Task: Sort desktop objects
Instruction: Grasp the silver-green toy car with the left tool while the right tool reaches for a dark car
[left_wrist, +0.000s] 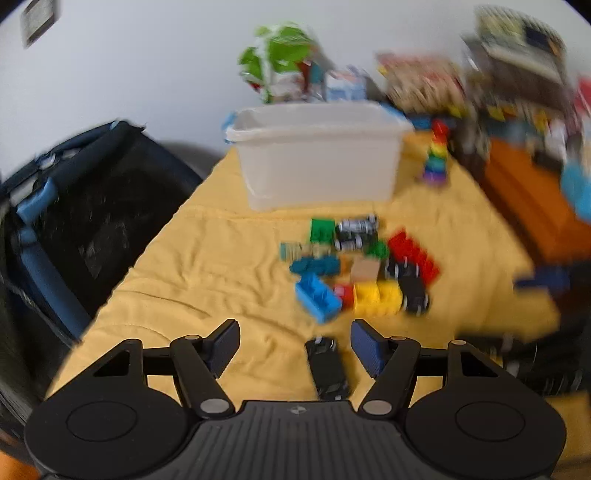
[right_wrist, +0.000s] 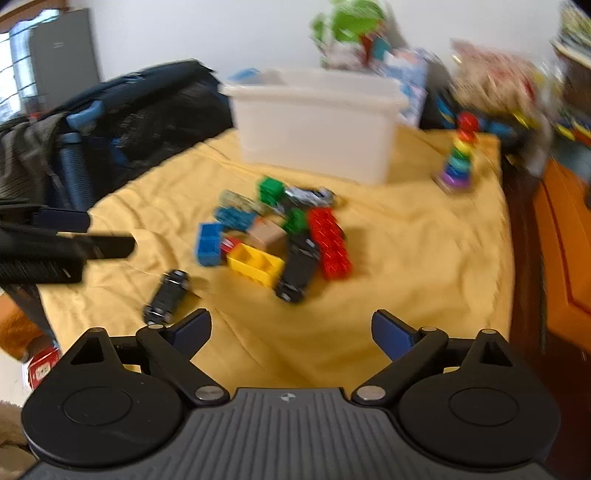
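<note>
- Sorting looks barely begun, as far as I can judge; the toy pile (left_wrist: 362, 266) of bricks and small cars lies loose on the yellow cloth (left_wrist: 207, 273), just in front of the translucent bin (left_wrist: 317, 162); nothing can be made out through the bin's wall, and its inside is hidden.
- One black toy car (left_wrist: 328, 369) lies apart from the pile, low between the fingers of the left gripper (left_wrist: 295, 347); its jaws stand wide apart and touch nothing.
- Right gripper (right_wrist: 291, 334) hovers over bare cloth near the pile, fingers spread, holding nothing.
- Left to do, by my reading: every brick and car.
- Around: a rainbow ring stacker (right_wrist: 460, 155) beside the bin; a dark bag (left_wrist: 77, 206) off the cloth's left edge; blurred clutter and a green plant (left_wrist: 280, 55) behind.
- Nothing blocks the way to the bin; blur hides fine detail.
</note>
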